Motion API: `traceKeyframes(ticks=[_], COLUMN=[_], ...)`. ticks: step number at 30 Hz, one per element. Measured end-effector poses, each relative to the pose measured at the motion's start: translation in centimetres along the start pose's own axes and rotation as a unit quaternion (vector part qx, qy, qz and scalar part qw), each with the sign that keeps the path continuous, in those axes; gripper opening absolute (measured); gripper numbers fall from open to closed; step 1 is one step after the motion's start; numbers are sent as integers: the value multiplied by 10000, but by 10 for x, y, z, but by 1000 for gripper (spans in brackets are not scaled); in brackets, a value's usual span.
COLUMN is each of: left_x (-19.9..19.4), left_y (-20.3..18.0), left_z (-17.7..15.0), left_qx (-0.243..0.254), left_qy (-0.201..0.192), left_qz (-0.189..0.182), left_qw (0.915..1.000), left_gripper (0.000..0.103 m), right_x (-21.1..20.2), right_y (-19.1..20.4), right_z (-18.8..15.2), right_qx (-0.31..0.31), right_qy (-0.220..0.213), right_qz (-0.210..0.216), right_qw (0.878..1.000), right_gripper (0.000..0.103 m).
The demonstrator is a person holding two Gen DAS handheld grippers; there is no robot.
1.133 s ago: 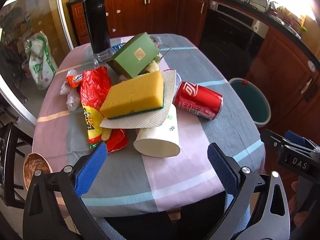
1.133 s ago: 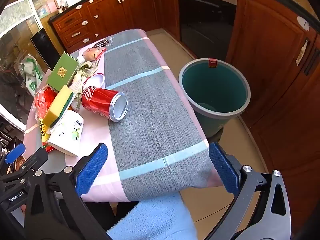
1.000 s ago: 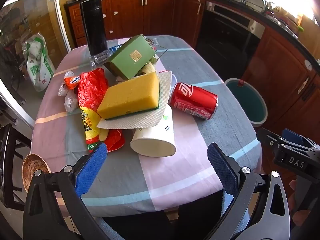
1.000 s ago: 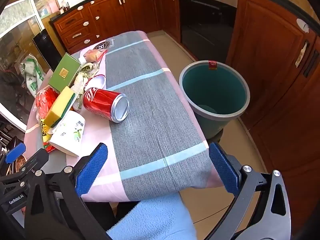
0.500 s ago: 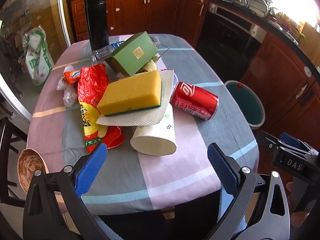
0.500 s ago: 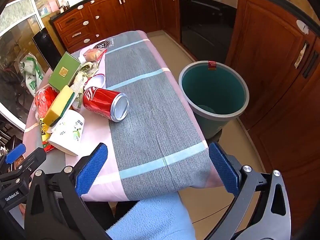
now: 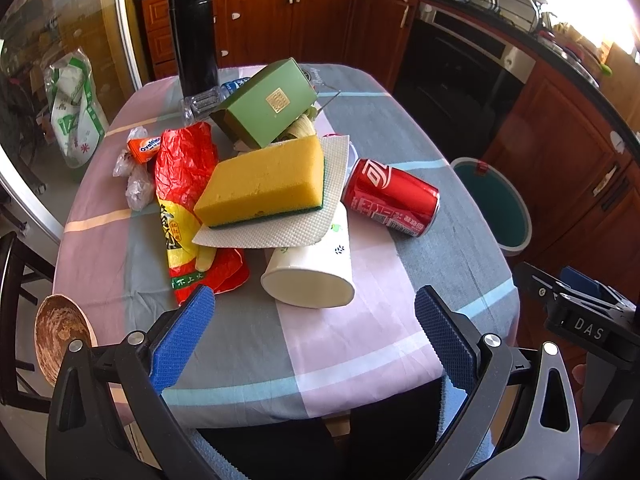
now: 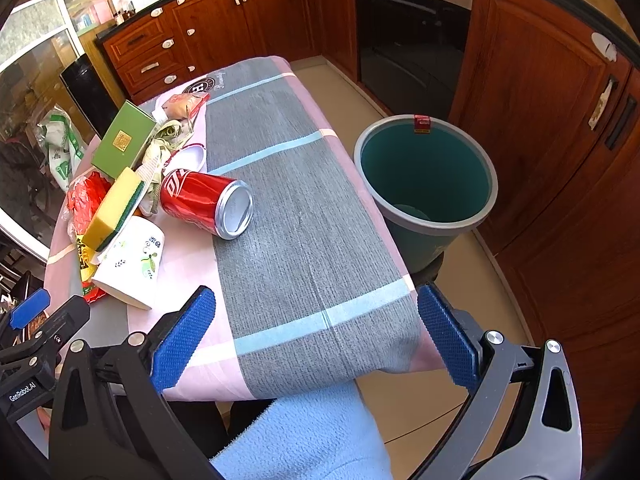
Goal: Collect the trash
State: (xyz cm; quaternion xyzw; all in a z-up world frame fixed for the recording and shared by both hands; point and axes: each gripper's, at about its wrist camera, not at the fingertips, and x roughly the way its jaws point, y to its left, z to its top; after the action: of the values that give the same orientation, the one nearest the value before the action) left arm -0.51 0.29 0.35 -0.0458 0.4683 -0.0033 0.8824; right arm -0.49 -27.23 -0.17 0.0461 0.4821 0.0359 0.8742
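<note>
A heap of trash lies on the checked tablecloth (image 7: 360, 344): a red soda can (image 7: 390, 197) (image 8: 204, 203) on its side, a white paper cup (image 7: 312, 272) (image 8: 132, 262) tipped over, a yellow sponge (image 7: 264, 182) (image 8: 110, 210) on a paper napkin (image 7: 280, 232), a red snack wrapper (image 7: 182, 196) and a green box (image 7: 266, 104) (image 8: 122, 140). The teal bin (image 8: 426, 178) (image 7: 494, 200) stands on the floor right of the table. My left gripper (image 7: 316, 336) hangs open near the front edge, short of the cup. My right gripper (image 8: 316, 334) is open over the table's near right corner, holding nothing.
A black flask (image 7: 194, 38) and a clear bottle (image 7: 202, 104) stand behind the heap, small wrappers (image 7: 138, 160) at its left. Wooden cabinets and an oven (image 8: 412, 20) ring the room. A wooden bowl (image 7: 60, 336) sits low left. A light blue sleeve (image 8: 304, 436) fills the foreground.
Both grippers stay open and empty. The left wrist view has shifted slightly over the table; nothing on the table has moved.
</note>
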Motion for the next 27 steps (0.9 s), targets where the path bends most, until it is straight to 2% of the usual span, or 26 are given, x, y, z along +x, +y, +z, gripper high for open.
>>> traceKeyframes(ticks=[27], left_x=[-1], left_y=[-2], left_z=[1], left_qx=[68], left_qy=[-20], left_qz=[61], left_qw=[10000], left_gripper=[100], right_x=[2], right_y=[1], right_z=[-2], right_qx=[3], right_qy=[34], right_qz=[13], right_qw=[10000], right_gripper=[97])
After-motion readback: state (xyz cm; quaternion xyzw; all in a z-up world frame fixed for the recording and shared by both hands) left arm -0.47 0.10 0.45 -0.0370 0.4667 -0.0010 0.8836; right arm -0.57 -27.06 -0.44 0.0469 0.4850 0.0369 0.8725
